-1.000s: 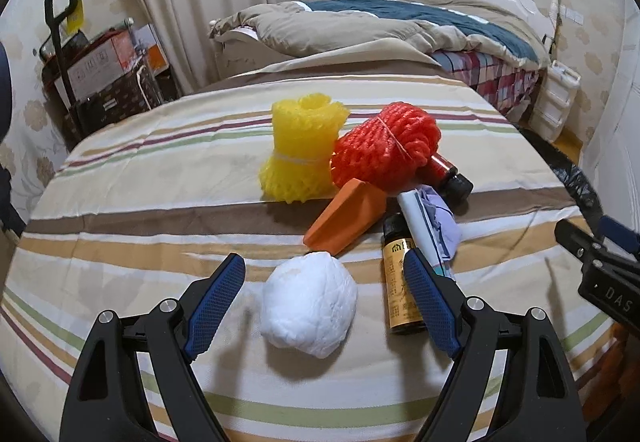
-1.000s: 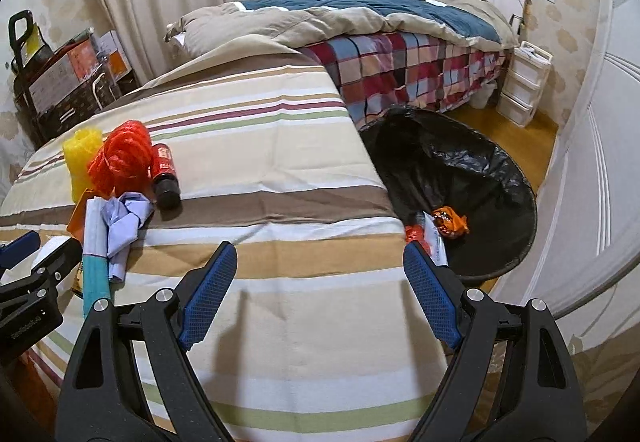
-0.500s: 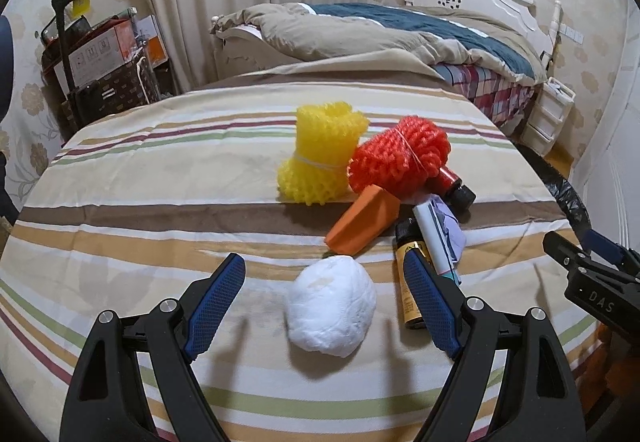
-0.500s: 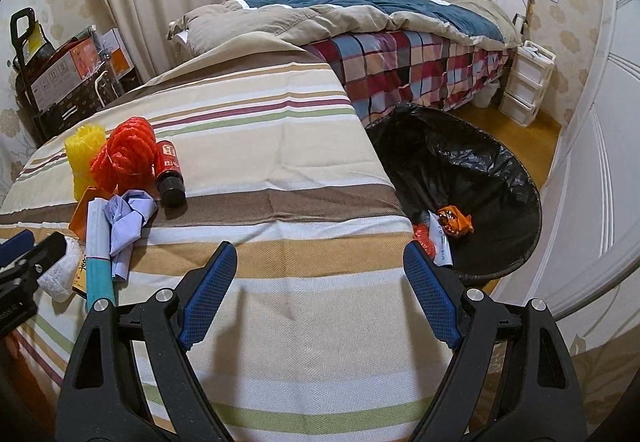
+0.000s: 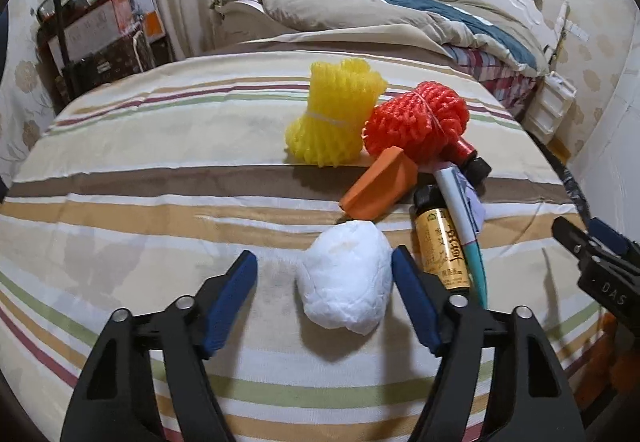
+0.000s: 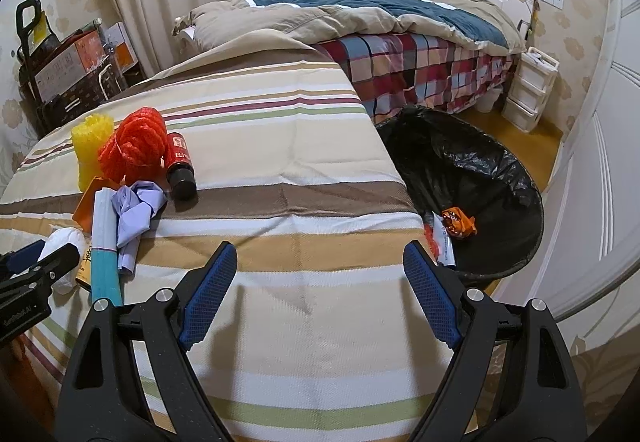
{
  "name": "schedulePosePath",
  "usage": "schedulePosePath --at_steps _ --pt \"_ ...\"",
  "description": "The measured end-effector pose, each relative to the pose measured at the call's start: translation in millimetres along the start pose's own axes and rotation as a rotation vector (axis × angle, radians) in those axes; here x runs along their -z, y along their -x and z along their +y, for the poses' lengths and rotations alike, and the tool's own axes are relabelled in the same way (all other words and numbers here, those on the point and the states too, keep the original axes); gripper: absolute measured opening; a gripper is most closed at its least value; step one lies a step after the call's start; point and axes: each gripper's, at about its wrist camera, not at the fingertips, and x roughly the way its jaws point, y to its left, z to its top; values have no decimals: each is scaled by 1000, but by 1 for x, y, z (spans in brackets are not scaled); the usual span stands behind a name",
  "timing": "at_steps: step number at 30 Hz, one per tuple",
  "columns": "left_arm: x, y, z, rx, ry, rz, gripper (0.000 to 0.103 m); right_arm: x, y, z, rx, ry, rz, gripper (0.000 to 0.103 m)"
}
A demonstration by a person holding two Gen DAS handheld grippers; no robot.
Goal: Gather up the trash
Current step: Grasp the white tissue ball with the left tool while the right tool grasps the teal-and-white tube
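Note:
A white crumpled wad (image 5: 346, 276) lies on the striped tablecloth (image 5: 160, 202), between the fingers of my open left gripper (image 5: 325, 262), nearer the right finger. Behind it lie an orange box (image 5: 380, 186), a brown bottle with a gold label (image 5: 440, 242), a white and teal tube (image 5: 464, 218), yellow foam netting (image 5: 334, 118), red foam netting (image 5: 420, 120) and a red bottle (image 6: 180, 162). My right gripper (image 6: 320, 270) is open and empty above the table's right part. A black-lined trash bin (image 6: 480, 178) with some trash inside stands right of the table.
A bed with a rumpled duvet (image 6: 360, 14) stands behind the table. A white drawer unit (image 6: 528, 90) is at the far right. Boxes and a trolley (image 5: 92, 34) stand at the far left. Crumpled lilac paper (image 6: 136, 210) lies by the tube.
My left gripper has moved left and its fingers have narrowed around the white wad. My right gripper has drifted slightly, staying open.

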Motion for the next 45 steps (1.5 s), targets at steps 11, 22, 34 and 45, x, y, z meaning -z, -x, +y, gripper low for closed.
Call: schedulePosePath --at_steps 11,22,34,45 --pt "5 6 -5 49 -57 -11 41 2 4 7 -9 12 -8 83" --pt "7 17 33 -25 -1 -41 41 8 16 48 -99 89 -13 81" --pt "12 20 62 -49 51 -48 41 14 16 101 -192 197 40 50" --pt "12 18 70 -23 72 -46 41 20 11 117 -215 232 81 27"
